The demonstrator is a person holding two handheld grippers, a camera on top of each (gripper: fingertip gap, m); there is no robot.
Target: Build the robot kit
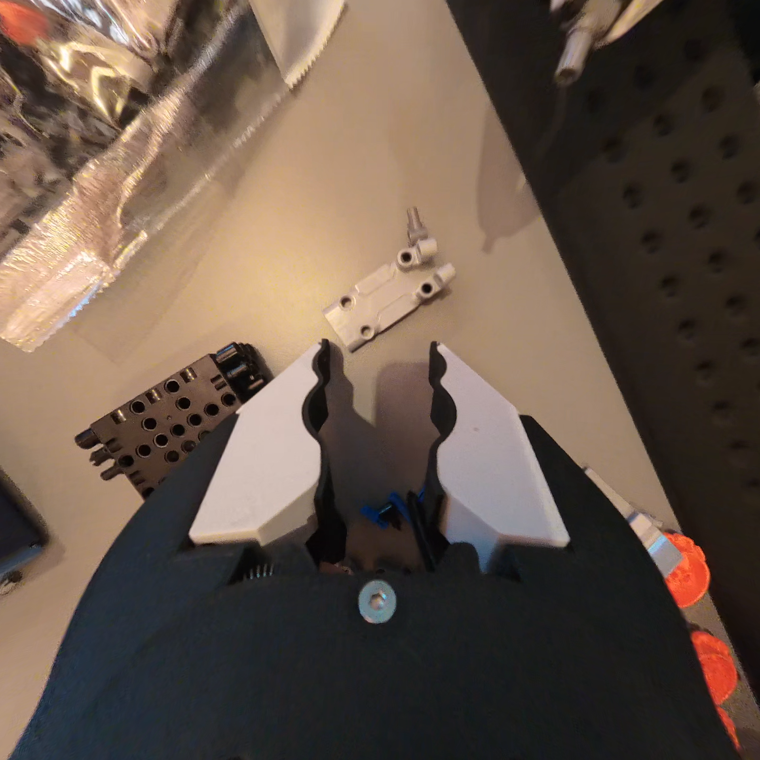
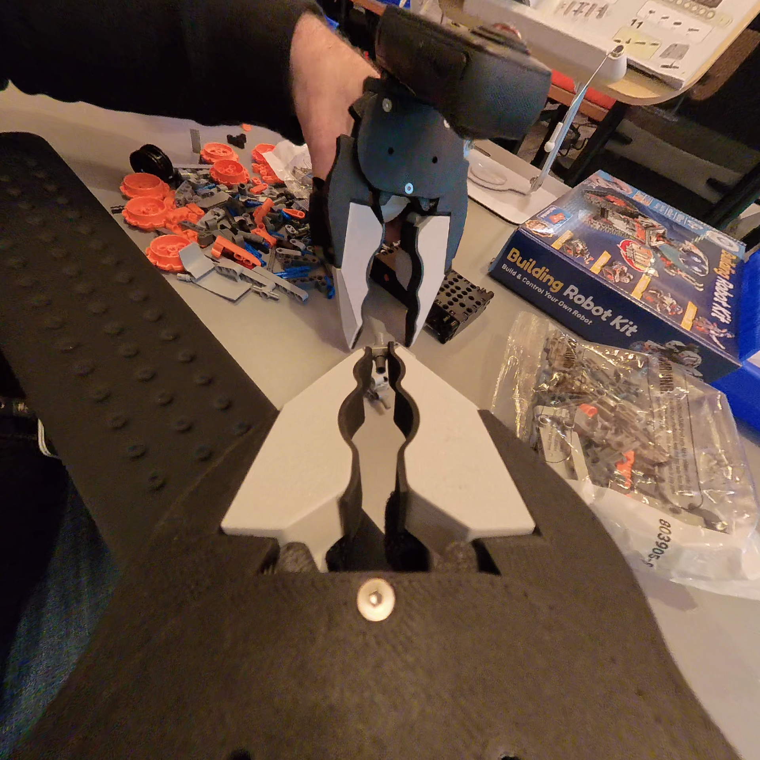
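While the left gripper (image 1: 378, 353) hangs low over a pale grey table (image 1: 255, 263), its jaws stand parted with nothing between them. In this left wrist view, a light grey plate with holes (image 1: 386, 300) lies on the bare tabletop just above the fingertips, at frame centre. A black perforated block (image 1: 172, 423) sits at middle left, partly hidden by the gripper body. A crinkled silvery bag (image 1: 82, 144) fills the upper left, a black dimpled board (image 1: 678, 246) runs down the right side, and orange wheels (image 1: 687, 571) peek out at lower right.

In the right wrist view, the right gripper (image 2: 378, 351) is clenched on a small grey connector piece (image 2: 380, 380) at its tips, at frame centre. Just above it the other gripper points down, held by a hand (image 2: 329, 111) in a dark sleeve. A heap of orange, grey and blue parts (image 2: 230, 230) covers the table at upper left. A blue kit box (image 2: 625, 271) lies at the right, with a clear bag of parts (image 2: 617, 423) below it. A stand holding a printed booklet (image 2: 658, 28) occupies the upper right corner.
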